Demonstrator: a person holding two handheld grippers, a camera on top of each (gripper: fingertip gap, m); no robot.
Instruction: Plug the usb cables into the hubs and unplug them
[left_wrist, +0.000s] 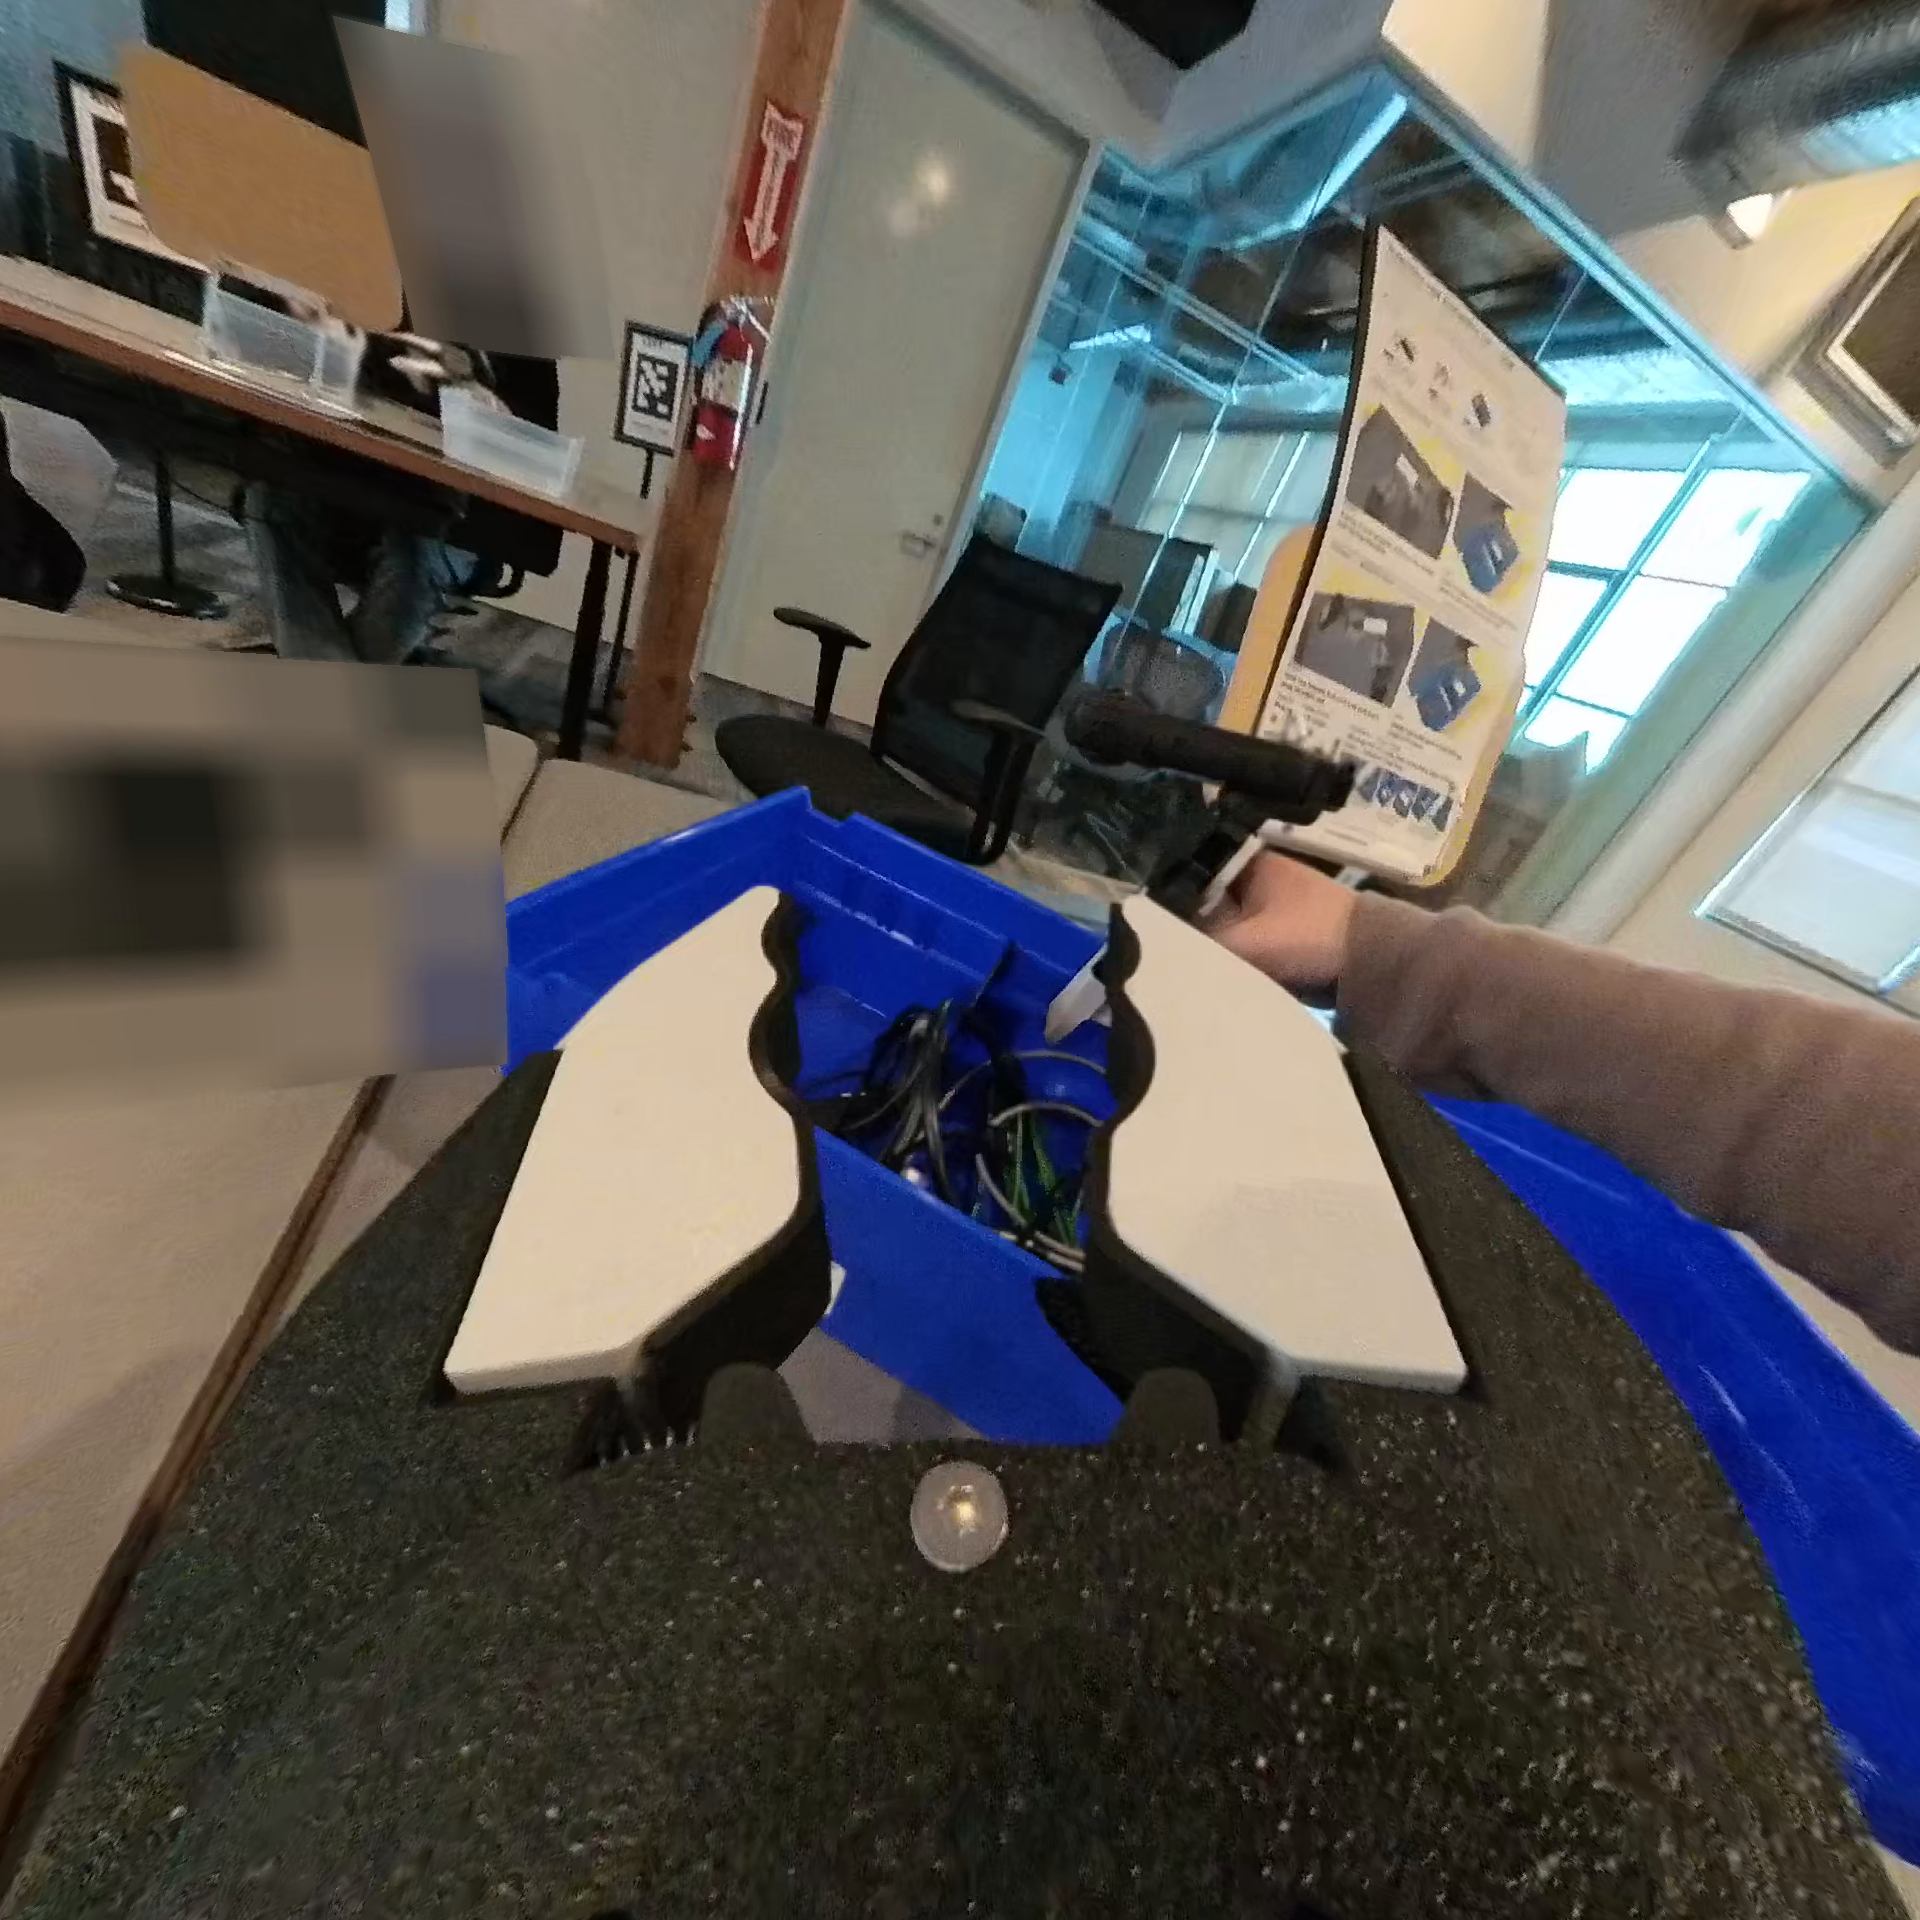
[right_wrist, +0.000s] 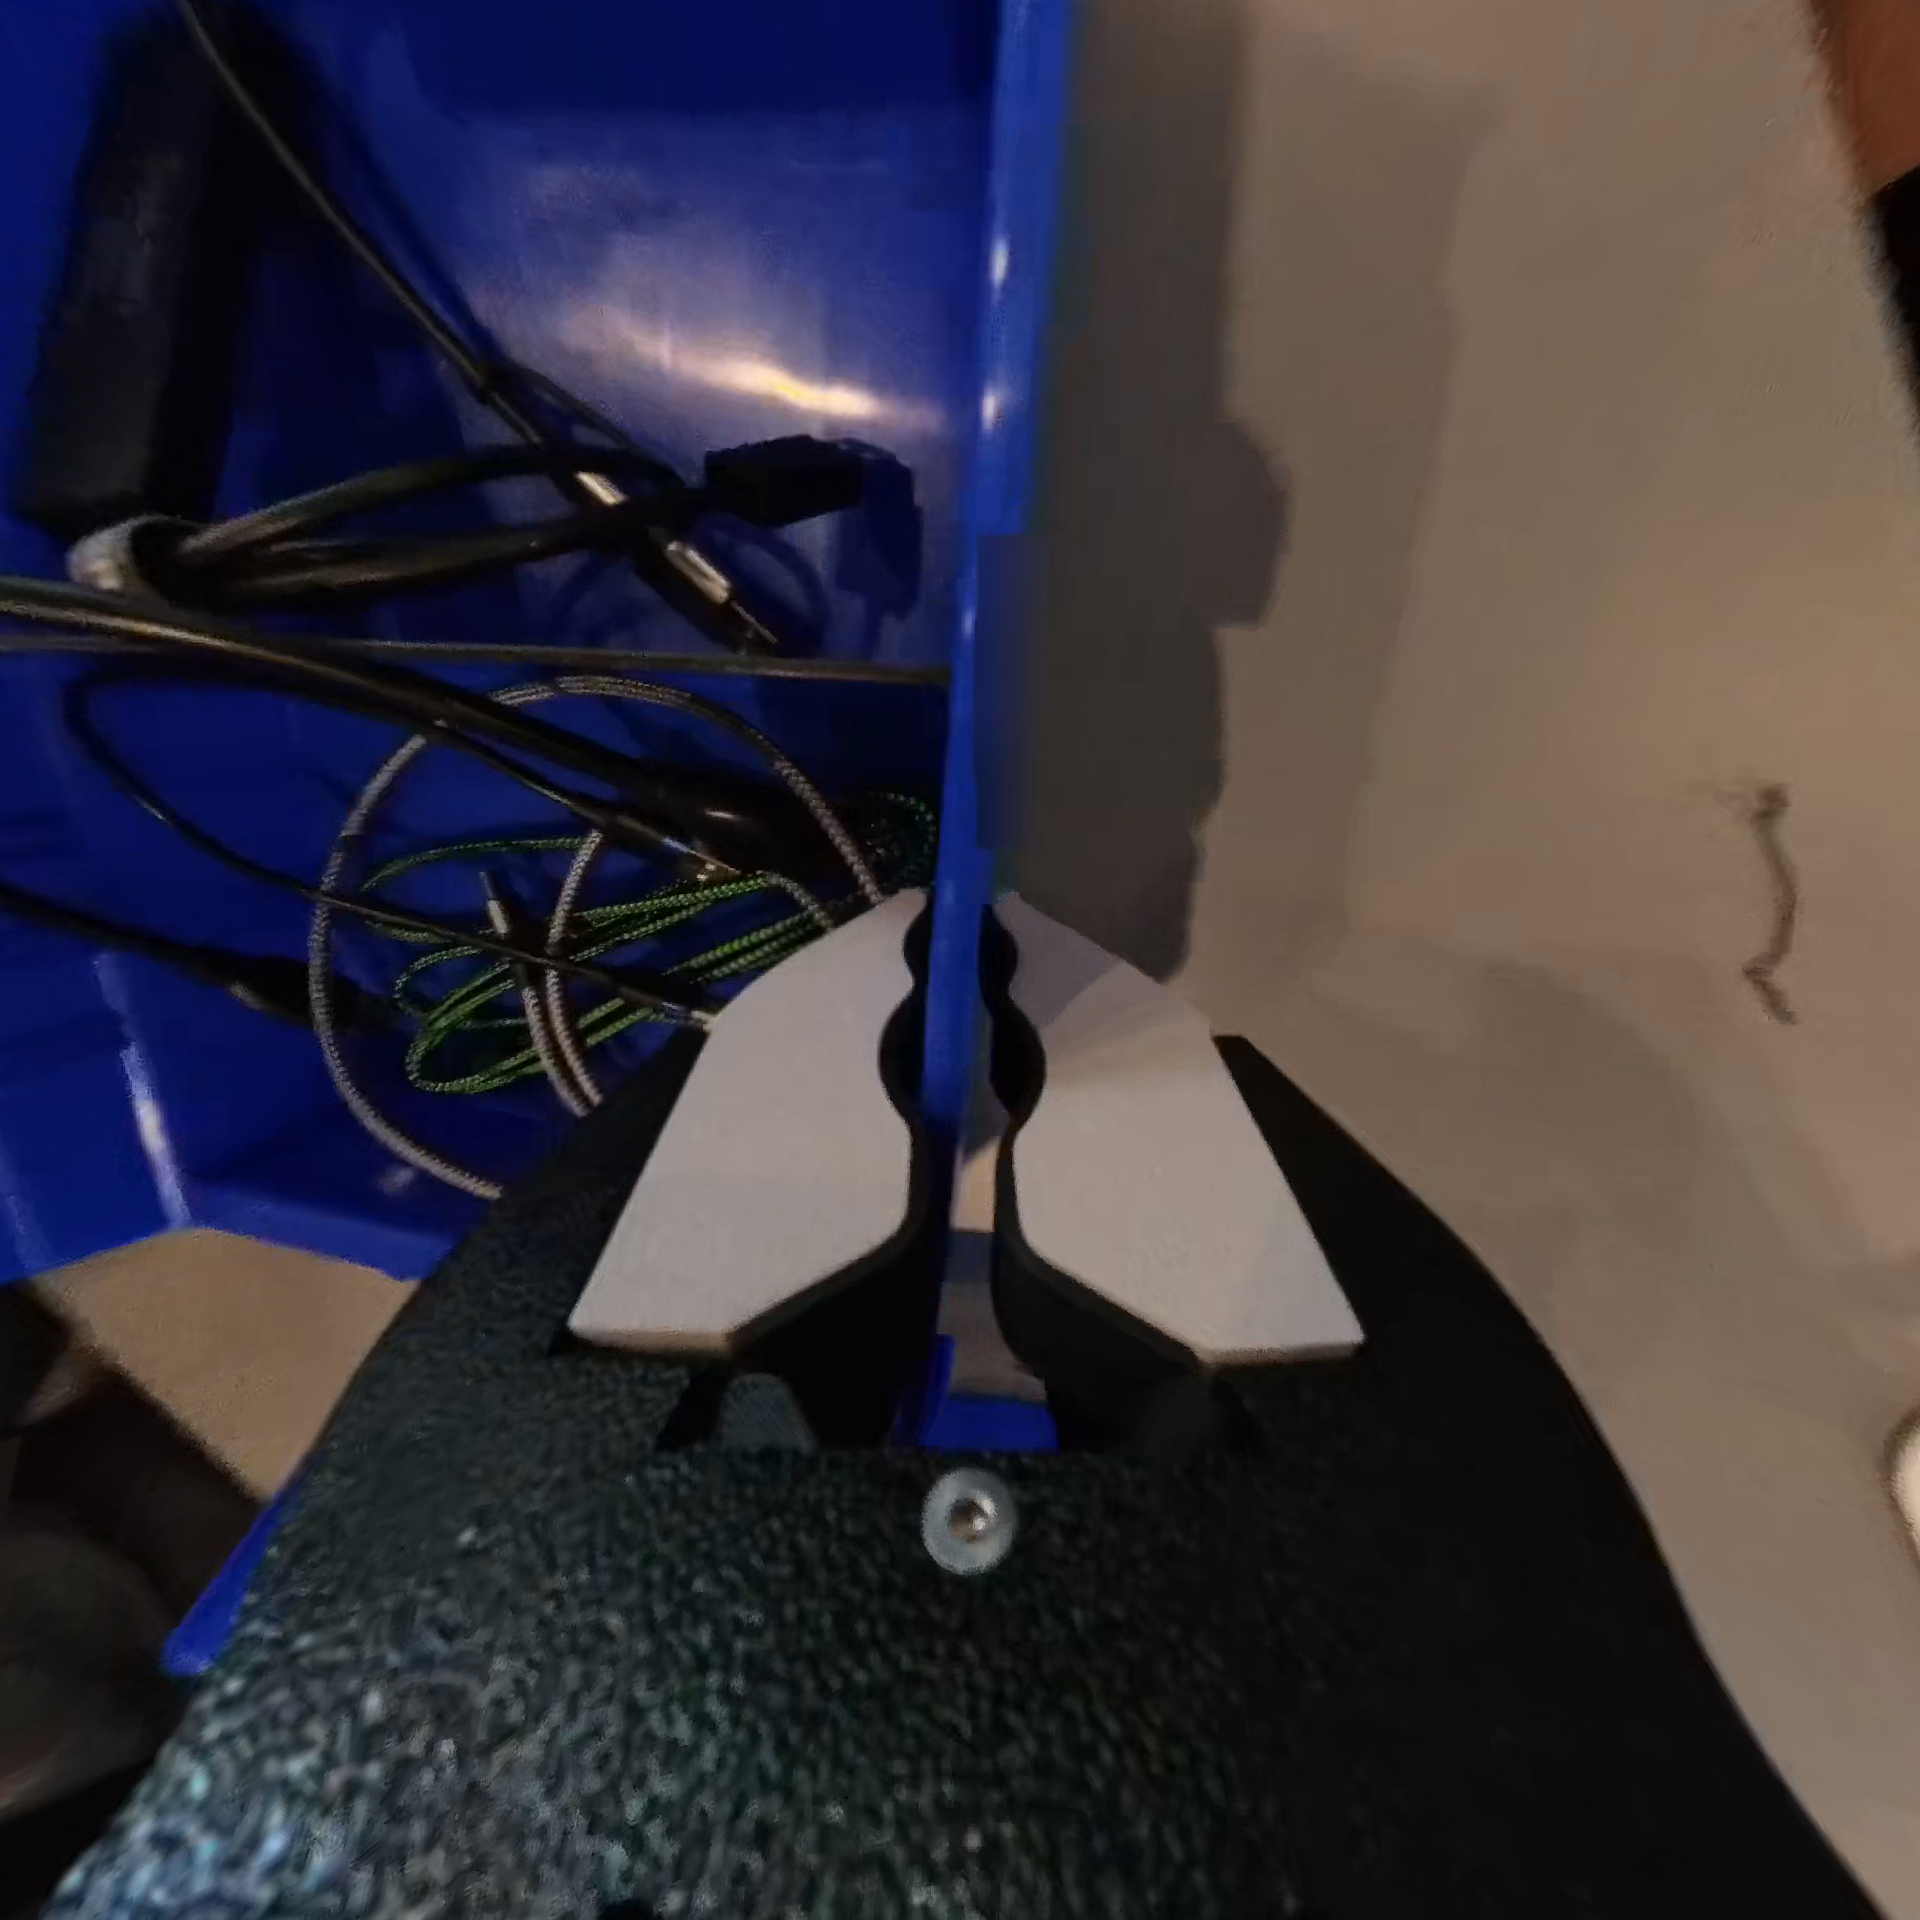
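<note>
On the pale tabletop (right_wrist: 1455, 623), a blue bin (left_wrist: 935, 1340) is seen with a tangle of usb cables (right_wrist: 540, 935) lying loose on its floor: black leads, a grey braided one and a green braided one, several with bare connector ends showing. A long dark block (right_wrist: 125, 312) lies at the far side of the bin in the right wrist view and may be a hub, though it is too blurred for this to be settled. No connector is seen seated in any port, so the plugging is judged not yet begun, and the unplugging is likewise left to do. The right gripper (right_wrist: 956, 914) is closed on the bin's side wall, one finger inside and one outside, with the wall pinched between them; nothing else is held. The left gripper (left_wrist: 945, 935) is held with its fingers spread wide and empty, poised above the bin's near wall, with the cables visible between them. A sleeved arm (left_wrist: 1610, 1091) is seen reaching across to the bin's right edge. The stage is judged to be preparation only: the bin is being gripped, perhaps to be steadied or shifted, before any cable is picked out.
</note>
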